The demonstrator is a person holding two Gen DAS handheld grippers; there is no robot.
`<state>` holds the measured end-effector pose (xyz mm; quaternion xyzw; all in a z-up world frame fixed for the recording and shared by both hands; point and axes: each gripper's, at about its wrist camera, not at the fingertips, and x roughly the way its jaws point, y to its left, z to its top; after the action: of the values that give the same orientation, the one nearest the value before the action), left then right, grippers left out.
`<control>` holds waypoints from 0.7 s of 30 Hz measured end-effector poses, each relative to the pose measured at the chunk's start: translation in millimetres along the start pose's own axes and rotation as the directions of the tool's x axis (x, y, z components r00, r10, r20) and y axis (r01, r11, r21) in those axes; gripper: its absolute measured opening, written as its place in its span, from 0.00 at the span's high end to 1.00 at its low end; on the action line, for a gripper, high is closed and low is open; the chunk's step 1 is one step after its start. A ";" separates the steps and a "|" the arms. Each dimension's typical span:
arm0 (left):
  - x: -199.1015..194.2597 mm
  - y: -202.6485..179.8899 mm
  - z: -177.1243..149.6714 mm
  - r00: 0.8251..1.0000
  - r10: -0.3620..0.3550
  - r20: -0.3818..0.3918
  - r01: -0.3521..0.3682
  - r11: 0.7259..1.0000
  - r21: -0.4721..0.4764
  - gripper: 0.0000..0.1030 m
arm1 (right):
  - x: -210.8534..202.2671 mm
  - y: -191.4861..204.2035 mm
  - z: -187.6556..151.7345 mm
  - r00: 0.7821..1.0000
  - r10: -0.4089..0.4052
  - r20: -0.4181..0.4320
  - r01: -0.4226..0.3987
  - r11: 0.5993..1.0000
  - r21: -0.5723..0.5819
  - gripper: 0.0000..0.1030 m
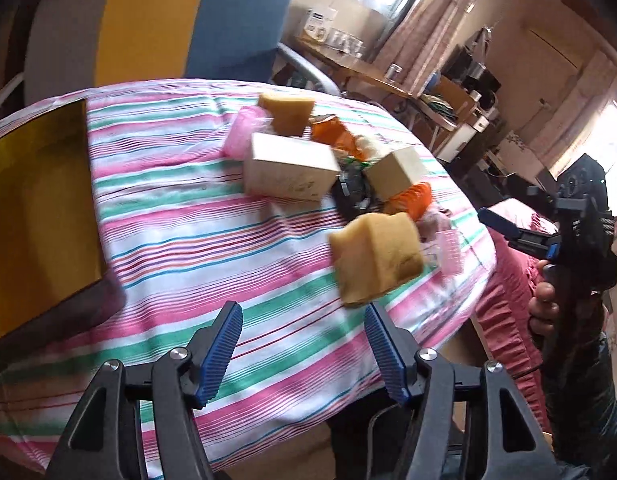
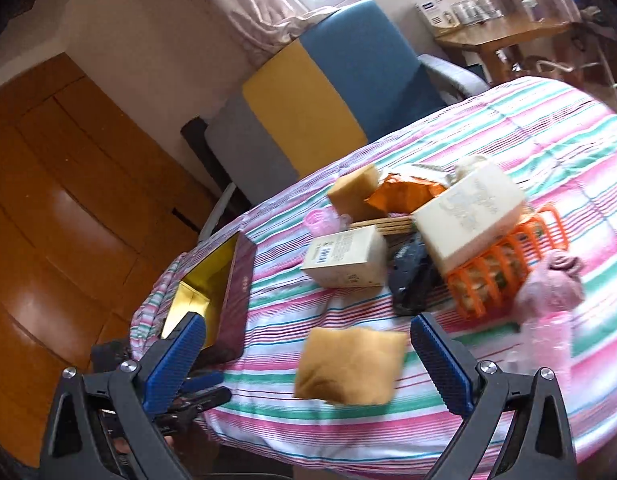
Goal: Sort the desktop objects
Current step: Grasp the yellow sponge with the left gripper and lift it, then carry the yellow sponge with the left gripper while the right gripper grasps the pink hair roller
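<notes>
Hanging over the near edge of the table, the left gripper (image 1: 304,344) has its blue pads spread w/ nothing between them. The right gripper (image 2: 308,354) is spread wide too, also empty. A tan sponge (image 2: 350,366) lies flat on the striped cloth (image 2: 528,140) just past the right pads, not touching them. Lots of bare cloth sits on the left side, between the sponge and the gold-lined box (image 2: 220,300), which rests open at the table's left edge. Its near corner is cut off by a blue pad.

Farther on, the stuff is in one heap near the middle: two cream boxes (image 2: 346,258), one tilted on an orange rack (image 2: 508,264), a dark thing (image 2: 412,276) under them that's too blurry to name, an orange packet (image 2: 404,192), a 2nd sponge (image 2: 354,190) & pink plastic bits (image 2: 548,292) at the right. Things overlap, so parts are hidden. Behind the table's far edge stands a chair (image 2: 328,92), grey, yellow & blue.
</notes>
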<state>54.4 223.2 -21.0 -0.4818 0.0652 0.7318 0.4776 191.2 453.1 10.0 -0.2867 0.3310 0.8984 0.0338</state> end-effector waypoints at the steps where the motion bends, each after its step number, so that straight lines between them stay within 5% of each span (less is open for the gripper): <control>1: 6.0 -8.4 5.6 1.000 -0.010 -0.014 0.010 1.000 0.012 0.38 | -8.3 -6.8 -0.3 0.999 -0.039 0.013 0.038 0.999 0.002 0.00; 5: 33.6 -43.1 21.4 0.997 -0.031 -0.073 0.035 0.998 0.059 0.37 | -35.1 -32.5 -3.5 0.981 -0.191 0.044 0.191 0.982 0.011 0.00; 10: 67.0 -65.1 29.1 0.991 0.037 -0.129 -0.026 0.996 0.090 0.37 | -53.6 -58.7 -6.8 0.951 -0.303 0.066 0.301 0.953 0.033 0.00; 21: 100.2 -62.7 29.2 0.979 0.122 -0.165 -0.109 0.990 0.086 0.38 | -43.6 -81.9 -15.1 0.907 -0.420 0.017 0.420 0.907 -0.011 0.07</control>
<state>75.4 336.7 -59.6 -0.5191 0.1616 0.7117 0.4449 255.5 513.2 -23.1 -0.3450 0.2546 0.8745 0.2266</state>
